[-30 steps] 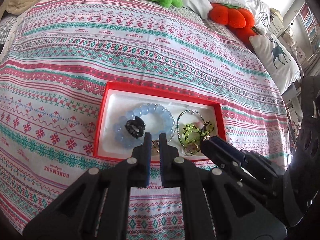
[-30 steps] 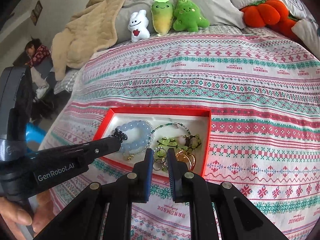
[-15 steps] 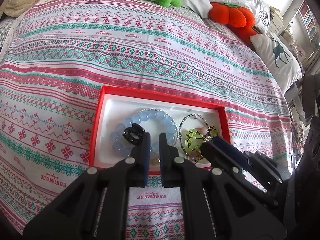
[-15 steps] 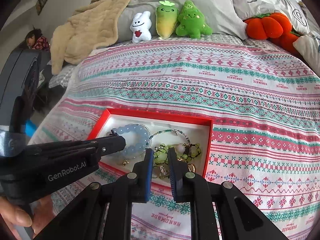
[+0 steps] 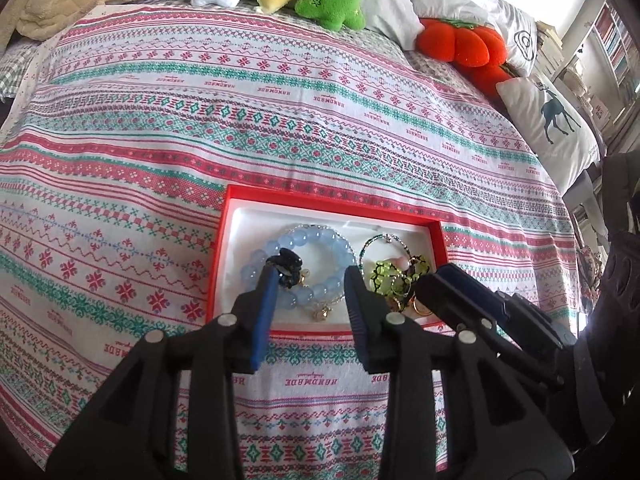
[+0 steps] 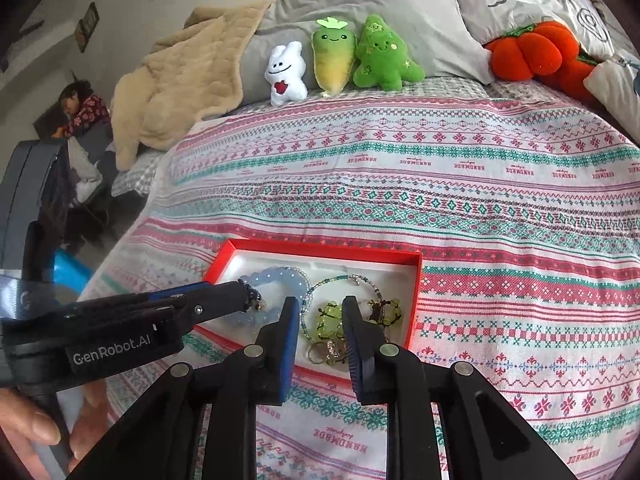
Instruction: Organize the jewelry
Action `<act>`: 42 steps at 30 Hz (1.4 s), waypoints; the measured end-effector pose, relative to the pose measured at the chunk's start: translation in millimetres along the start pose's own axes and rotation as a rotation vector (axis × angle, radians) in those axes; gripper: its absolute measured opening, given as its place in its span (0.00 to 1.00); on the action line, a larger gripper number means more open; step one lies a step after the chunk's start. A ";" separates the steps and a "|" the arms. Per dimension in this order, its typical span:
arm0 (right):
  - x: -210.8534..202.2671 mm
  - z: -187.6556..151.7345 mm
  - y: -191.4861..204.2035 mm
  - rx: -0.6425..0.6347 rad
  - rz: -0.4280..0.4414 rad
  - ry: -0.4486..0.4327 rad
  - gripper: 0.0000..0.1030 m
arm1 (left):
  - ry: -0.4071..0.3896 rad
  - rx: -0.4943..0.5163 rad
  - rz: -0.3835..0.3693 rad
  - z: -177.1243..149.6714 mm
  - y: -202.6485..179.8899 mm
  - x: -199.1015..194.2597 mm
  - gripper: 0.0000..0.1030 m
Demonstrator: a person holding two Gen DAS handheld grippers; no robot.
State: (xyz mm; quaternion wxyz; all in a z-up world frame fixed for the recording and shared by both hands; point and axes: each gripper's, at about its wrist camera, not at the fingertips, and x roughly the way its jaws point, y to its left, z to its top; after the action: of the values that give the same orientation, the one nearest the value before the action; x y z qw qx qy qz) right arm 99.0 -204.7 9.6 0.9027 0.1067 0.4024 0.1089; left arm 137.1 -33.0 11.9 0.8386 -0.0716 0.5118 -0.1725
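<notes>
Where plush toys (image 6: 340, 60) sit, pillows (image 6: 372, 8) behind.

Spread right gripper (image 6: 320, 312) above red jewelry box (image 6: 416, 292)

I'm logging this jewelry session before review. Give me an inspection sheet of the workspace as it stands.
Surface: patterned bedspread, flat under the box.
Job's things: red box with white lining holds a blue bead bracelet, a small dark beaded piece, green beaded jewelry and gold rings.
Clutter: nothing seen on the spread beside the box.
Grippers: left hand-held gripper open over the blue bead bracelet; right hand-held gripper open over the green beaded jewelry.
Cables: nothing seen.
Surroundings: plush toys, pillows, beige blanket, orange pumpkin plush.
</notes>
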 end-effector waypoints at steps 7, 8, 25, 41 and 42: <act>-10.6 1.9 -10.1 0.079 0.053 -0.045 0.63 | -0.007 -0.007 0.007 -3.5 4.0 -11.2 0.36; -12.8 2.2 -10.9 0.086 0.053 -0.054 0.63 | -0.009 -0.007 0.007 -4.1 3.8 -13.4 0.36; -111.0 -29.3 42.3 -0.125 0.031 -0.340 0.38 | -0.107 0.022 0.013 -31.3 16.9 -69.5 0.63; -119.2 -63.9 27.5 -0.108 -0.073 -0.169 0.70 | -0.109 0.068 0.189 -86.6 7.4 -87.8 0.89; -119.9 -67.7 29.9 -0.101 -0.081 -0.166 0.77 | -0.102 0.071 0.202 -89.6 3.7 -87.2 0.89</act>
State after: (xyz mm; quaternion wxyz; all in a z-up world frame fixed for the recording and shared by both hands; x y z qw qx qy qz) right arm -33.3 -203.0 58.1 0.9408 0.0536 0.3241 0.0834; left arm 22.4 7.0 41.8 0.8786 0.0016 0.4667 -0.1014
